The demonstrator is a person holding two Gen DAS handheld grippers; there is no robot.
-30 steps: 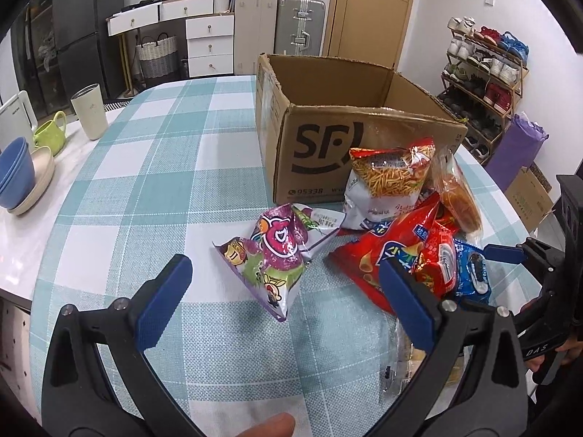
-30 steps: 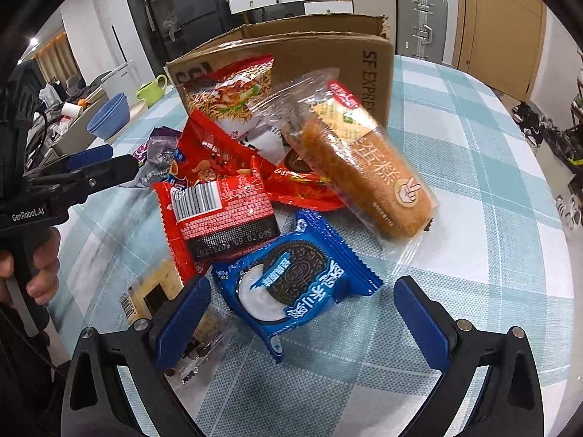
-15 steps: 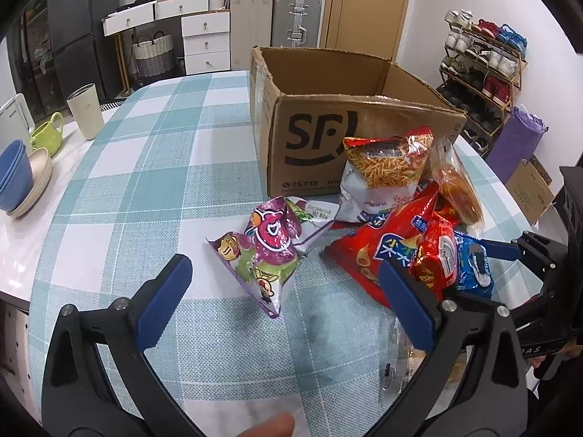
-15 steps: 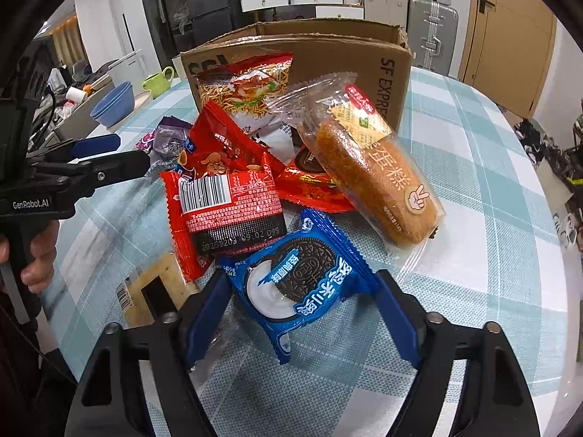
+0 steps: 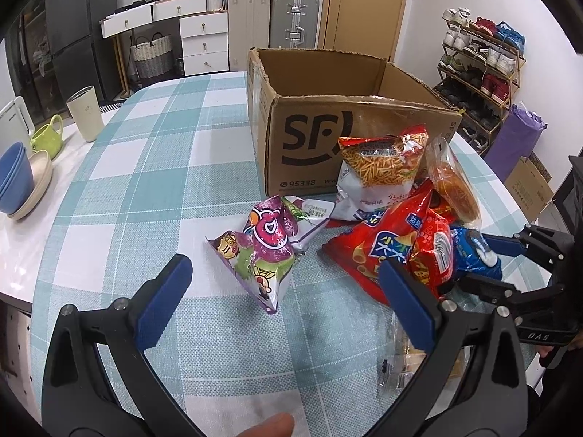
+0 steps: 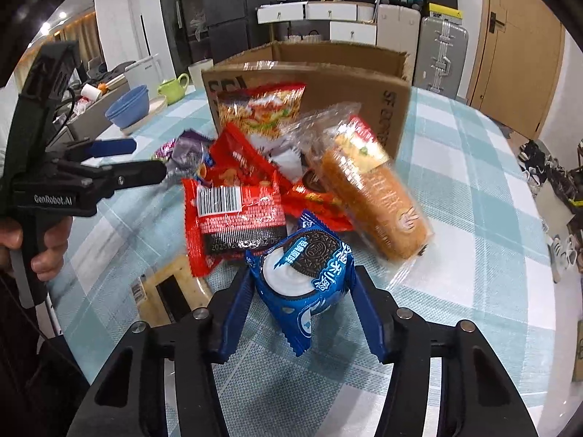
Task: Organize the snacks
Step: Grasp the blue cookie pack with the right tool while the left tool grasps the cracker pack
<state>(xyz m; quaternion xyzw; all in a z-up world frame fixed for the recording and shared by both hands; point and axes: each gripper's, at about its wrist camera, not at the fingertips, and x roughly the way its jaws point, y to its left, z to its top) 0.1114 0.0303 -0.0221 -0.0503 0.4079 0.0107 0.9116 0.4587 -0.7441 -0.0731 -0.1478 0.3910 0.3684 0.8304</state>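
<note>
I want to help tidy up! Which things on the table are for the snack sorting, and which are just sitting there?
For the job: cardboard box, blue cookie packet squeezed in the right gripper, whose jaws have just been closing, purple snack bag, noodle snack bag, cake in clear wrapper, red packets.

Just sitting there: green mug, blue bowls, beige cup.

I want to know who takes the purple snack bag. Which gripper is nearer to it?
Left. The left gripper is open right in front of the purple snack bag. The right gripper, its jaws just closing, squeezes the blue cookie pack beyond the red bags.
</note>
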